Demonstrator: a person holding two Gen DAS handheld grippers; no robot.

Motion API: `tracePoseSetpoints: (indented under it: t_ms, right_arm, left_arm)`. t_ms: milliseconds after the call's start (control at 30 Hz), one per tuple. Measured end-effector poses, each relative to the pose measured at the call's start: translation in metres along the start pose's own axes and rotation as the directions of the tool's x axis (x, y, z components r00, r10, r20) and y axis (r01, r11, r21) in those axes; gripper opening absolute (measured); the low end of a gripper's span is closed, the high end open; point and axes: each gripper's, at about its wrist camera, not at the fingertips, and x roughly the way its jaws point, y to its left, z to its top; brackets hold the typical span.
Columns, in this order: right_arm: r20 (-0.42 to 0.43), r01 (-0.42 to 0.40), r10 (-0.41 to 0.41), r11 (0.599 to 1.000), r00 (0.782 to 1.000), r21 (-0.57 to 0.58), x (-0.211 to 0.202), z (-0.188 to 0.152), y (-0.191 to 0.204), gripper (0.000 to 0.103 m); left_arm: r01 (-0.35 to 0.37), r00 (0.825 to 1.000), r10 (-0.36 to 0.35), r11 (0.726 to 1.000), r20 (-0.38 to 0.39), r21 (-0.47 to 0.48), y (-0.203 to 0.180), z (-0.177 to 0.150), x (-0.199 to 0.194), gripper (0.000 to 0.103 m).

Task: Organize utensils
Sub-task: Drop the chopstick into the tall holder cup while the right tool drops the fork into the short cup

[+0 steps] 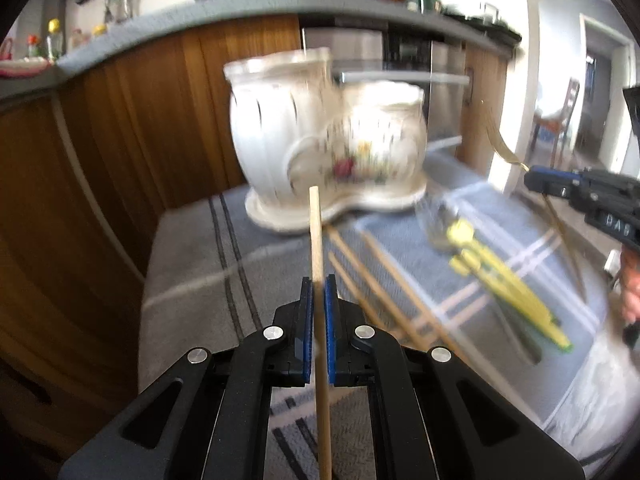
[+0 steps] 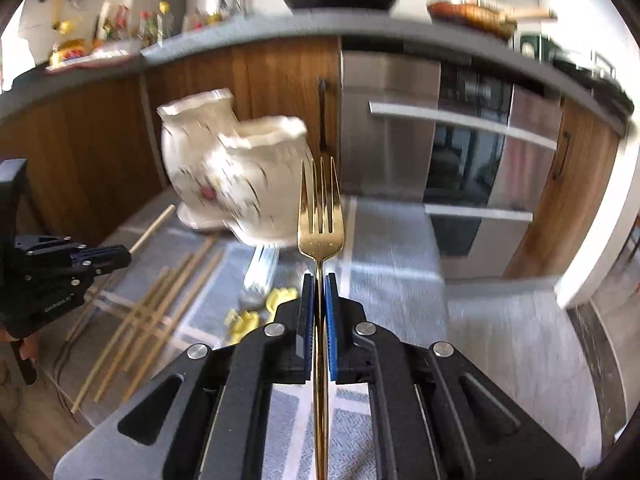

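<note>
Blurring smears the ceramic holder and the yellow utensils on the cloth. Left gripper clamps a wooden chopstick, angled toward the holder. Right gripper pinches a gold fork, tines up.

Utensil count around the two-pot ceramic holder

One white floral ceramic holder with two joined pots. One wooden chopstick is raised in front of it, and more chopsticks lie loose in front of it, about five or six; blur stops an exact count. One gold fork is raised beside the holder. Yellow-handled utensils lie in front of it, two or three, too smeared to tell. One grey striped cloth lies under it.
</note>
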Motion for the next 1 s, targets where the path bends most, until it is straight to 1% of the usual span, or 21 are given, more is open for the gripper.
tracePoseSetpoints:
  t_ms: [100,133,233,333,433,467,600,667,700,800,833,867,900,933,1000]
  right_arm:
    - [0.087,-0.006,0.008,1.0,0.996,-0.028,-0.012,0.003,0.004,0.005]
    - [0.111,-0.004,0.008,0.999,0.994,-0.041,-0.014,0.004,0.006,0.005]
    - [0.18,0.009,0.004,0.997,0.984,-0.075,-0.024,0.006,0.012,0.005]
    - [0.239,0.015,0.006,0.996,0.971,-0.084,-0.033,0.011,0.015,0.005]
    - [0.312,0.029,0.002,0.995,0.95,-0.093,-0.039,0.025,0.019,0.005]
    - [0.33,0.029,0.002,0.996,0.944,-0.09,-0.04,0.03,0.021,0.005]
    - [0.405,0.01,0.019,0.998,0.914,-0.069,-0.038,0.067,0.021,0.005]
    - [0.445,-0.017,0.035,0.999,0.895,-0.045,-0.036,0.091,0.019,0.004]
    - [0.461,-0.029,0.041,0.999,0.886,-0.034,-0.035,0.101,0.019,0.004]
    - [0.503,-0.051,0.048,0.999,0.863,-0.007,-0.03,0.124,0.016,0.004]
    - [0.517,-0.061,0.051,0.998,0.855,0.002,-0.028,0.131,0.014,0.004]
    - [0.532,-0.074,0.055,0.997,0.845,0.015,-0.025,0.139,0.011,0.004]
    - [0.538,-0.082,0.056,0.996,0.841,0.024,-0.022,0.144,0.009,0.004]
    - [0.542,-0.089,0.057,0.995,0.838,0.033,-0.019,0.149,0.007,0.004]
    - [0.55,-0.121,0.071,0.991,0.832,0.055,-0.011,0.157,0.001,0.004]
  left_arm:
    - [-0.004,0.996,0.005,1.0,0.093,-0.01,0.0,0.004,-0.016,0.006]
    - [0.0,0.993,0.002,1.0,0.121,-0.011,0.0,0.004,-0.02,0.006]
    - [-0.018,0.982,0.02,1.0,0.188,-0.011,-0.002,0.007,-0.03,0.006]
    - [0.006,0.969,0.002,0.999,0.245,-0.035,0.0,0.012,-0.039,0.006]
    - [0.039,0.95,-0.018,0.997,0.311,-0.063,0.007,0.025,-0.052,0.006]
    - [0.052,0.941,-0.024,0.996,0.338,-0.074,0.01,0.033,-0.056,0.006]
    - [0.072,0.91,-0.024,0.992,0.414,-0.1,0.025,0.062,-0.067,0.006]
    - [0.09,0.89,-0.026,0.989,0.456,-0.12,0.034,0.083,-0.069,0.006]
    - [0.104,0.882,-0.033,0.986,0.469,-0.127,0.038,0.093,-0.068,0.006]
    - [0.144,0.85,-0.048,0.979,0.524,-0.143,0.048,0.126,-0.064,0.006]
    - [0.152,0.835,-0.05,0.978,0.548,-0.143,0.049,0.139,-0.061,0.006]
    - [0.153,0.826,-0.048,0.978,0.562,-0.14,0.05,0.146,-0.059,0.006]
    - [0.149,0.814,-0.041,0.979,0.58,-0.14,0.05,0.155,-0.056,0.006]
    - [0.146,0.805,-0.031,0.978,0.592,-0.147,0.051,0.166,-0.05,0.006]
    - [0.154,0.801,-0.03,0.976,0.598,-0.157,0.054,0.18,-0.039,0.006]
